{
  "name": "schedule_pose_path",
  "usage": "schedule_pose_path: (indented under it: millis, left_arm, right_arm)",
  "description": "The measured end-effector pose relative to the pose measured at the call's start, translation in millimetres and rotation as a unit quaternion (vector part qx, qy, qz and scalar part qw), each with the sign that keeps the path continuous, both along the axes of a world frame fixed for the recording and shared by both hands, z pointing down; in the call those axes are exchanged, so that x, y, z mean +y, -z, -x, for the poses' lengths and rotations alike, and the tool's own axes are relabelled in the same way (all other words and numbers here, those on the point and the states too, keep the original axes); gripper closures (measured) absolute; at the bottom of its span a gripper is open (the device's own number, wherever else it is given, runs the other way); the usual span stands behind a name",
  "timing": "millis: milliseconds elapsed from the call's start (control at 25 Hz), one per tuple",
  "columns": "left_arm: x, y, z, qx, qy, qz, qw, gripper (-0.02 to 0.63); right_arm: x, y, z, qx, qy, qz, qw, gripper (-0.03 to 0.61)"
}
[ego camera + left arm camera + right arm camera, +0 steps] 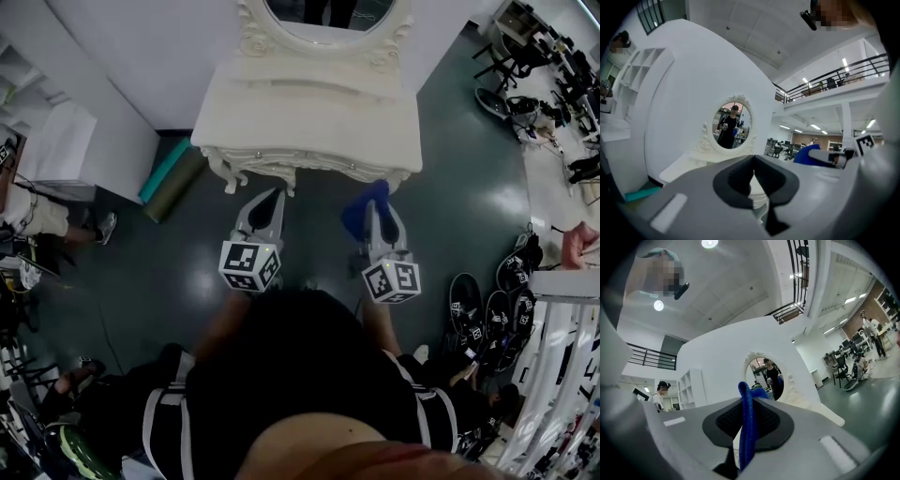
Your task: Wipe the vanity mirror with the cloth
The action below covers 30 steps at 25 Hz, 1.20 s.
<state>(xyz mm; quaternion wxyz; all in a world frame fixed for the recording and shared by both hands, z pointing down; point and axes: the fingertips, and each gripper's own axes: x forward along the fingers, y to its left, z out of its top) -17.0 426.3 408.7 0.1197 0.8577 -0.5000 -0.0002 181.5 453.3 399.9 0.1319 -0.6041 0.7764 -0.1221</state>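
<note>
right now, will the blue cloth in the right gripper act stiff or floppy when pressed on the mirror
Probably floppy: the cloth folds thin between the right gripper's shut jaws and bunches past the tips. Likely light and soft, so it should flatten against the mirror.

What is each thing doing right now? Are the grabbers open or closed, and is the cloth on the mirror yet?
left gripper: shut, holding nothing.
right gripper: shut on the cloth.
cloth: blue, pinched between the right gripper's jaws, not on the mirror.
vanity mirror: upright above the vanity table, with nothing touching it.
vanity table: standing against the white wall, in front of both grippers.
</note>
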Motion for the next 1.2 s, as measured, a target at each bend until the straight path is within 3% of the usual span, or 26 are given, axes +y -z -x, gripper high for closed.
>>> schedule_pose_path:
  millis: [720, 1200]
  left_arm:
    - [-31.6, -23.6, -39.0, -0.008, 0.03, 0.022, 0.9993, 0.603]
    - [-124.4, -21.8, -37.1, 0.005, 0.012, 0.017, 0.9998, 0.603]
  right_arm:
    - [-31.7, -27.8, -42.2, -0.009, 0.023, 0.014, 1.0, 0.537]
    - [-112.2, -28.7, -40.8, -0.007, -0.003, 0.015, 1.0, 0.537]
